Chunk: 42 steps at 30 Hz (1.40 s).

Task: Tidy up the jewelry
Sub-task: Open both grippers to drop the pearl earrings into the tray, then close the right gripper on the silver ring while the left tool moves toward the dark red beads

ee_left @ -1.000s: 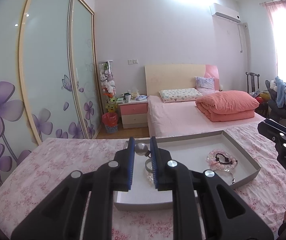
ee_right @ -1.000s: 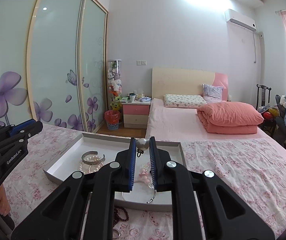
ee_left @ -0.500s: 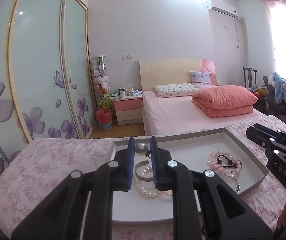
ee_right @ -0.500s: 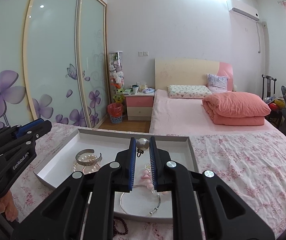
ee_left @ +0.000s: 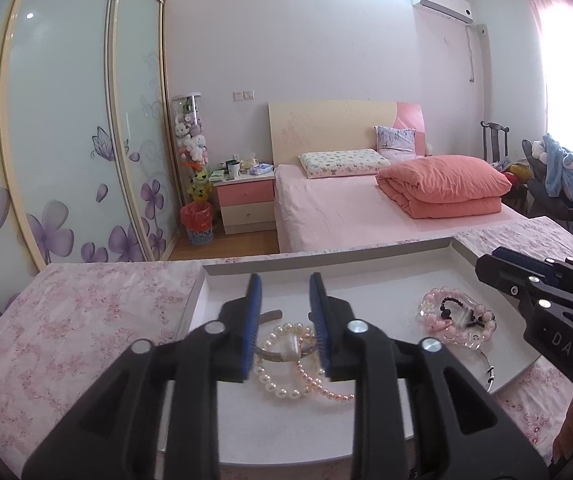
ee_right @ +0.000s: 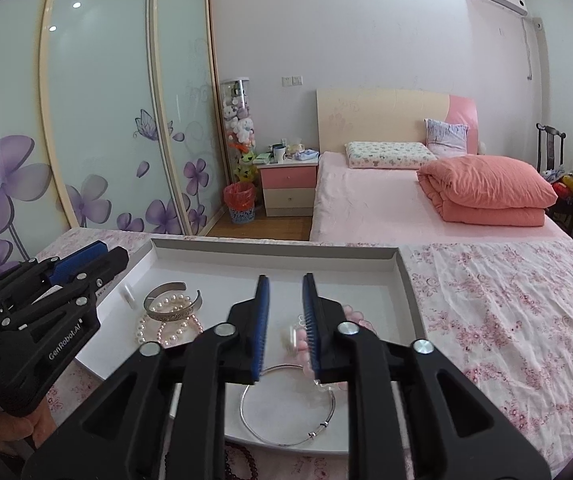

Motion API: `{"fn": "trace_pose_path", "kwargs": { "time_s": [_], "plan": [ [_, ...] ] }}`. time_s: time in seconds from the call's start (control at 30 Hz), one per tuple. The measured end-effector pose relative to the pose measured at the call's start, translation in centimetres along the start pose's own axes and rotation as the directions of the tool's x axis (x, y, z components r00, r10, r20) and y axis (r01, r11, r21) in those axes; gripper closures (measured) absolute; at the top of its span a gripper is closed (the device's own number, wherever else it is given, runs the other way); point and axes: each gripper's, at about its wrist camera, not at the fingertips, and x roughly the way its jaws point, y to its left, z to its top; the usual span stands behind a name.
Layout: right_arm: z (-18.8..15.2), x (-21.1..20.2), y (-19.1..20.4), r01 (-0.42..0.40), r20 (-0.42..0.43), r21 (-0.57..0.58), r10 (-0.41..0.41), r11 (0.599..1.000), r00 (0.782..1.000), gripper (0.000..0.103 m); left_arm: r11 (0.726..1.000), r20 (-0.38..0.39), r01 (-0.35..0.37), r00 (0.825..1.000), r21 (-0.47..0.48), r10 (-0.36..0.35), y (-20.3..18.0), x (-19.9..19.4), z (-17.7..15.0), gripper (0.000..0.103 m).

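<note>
Flat surface under pink floral cloth (ee_right: 506, 320) carries everything. White shallow tray (ee_right: 404, 276) rests directly on cloth, near front edge. Dark red bead strand (ee_right: 242, 464) lies on cloth, just in front of tray's near rim, partly hidden.

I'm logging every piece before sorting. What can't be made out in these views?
- Dark bead strand, right wrist view: cut off by the bottom edge and the right gripper.
- Pink bead bracelet, right wrist view: blurred, behind the finger.
- Silver cuff, left wrist view: mostly behind the left gripper.
</note>
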Motion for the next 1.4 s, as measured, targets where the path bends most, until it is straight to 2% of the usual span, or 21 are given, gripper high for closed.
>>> {"fn": "trace_pose_path", "kwargs": {
  "time_s": [0.07,0.3,0.73,1.07,1.23,1.4],
  "plan": [
    [0.1,-0.4,-0.2,0.002,0.009,0.013,-0.002,1.0,1.0,0.065,1.0,-0.001,0.008,1.0,-0.012,-0.008,0.3,0.0,0.0,0.068],
    [0.5,-2.0,-1.0,0.01,0.032,0.02,-0.01,1.0,0.999,0.065,0.999,0.04,-0.008,0.999,-0.035,0.009,2.1,-2.2,0.5,0.061],
    [-1.8,-5.9,-0.3,-0.011,-0.016,-0.006,0.011,1.0,1.0,0.065,0.995,0.043,-0.05,0.998,-0.09,0.054,6.1,-7.9,-0.9,0.06],
    [-5.7,-7.2,-0.3,-0.045,-0.163,0.011,0.047,0.999,0.986,0.065,0.991,-0.018,-0.066,0.998,-0.115,0.064,7.9,-10.2,-4.4,0.057],
    [-7.4,-6.8,1.0,-0.085,-0.245,-0.012,0.08,0.996,0.966,0.065,0.99,-0.046,-0.077,0.996,-0.117,0.072,8.3,-10.2,-5.4,0.057],
    [-8.5,-5.5,2.5,-0.128,-0.339,-0.04,0.107,0.991,0.935,0.065,0.99,-0.056,-0.084,0.995,-0.113,0.078,8.3,-10.0,-5.6,0.056]
  ]
}}
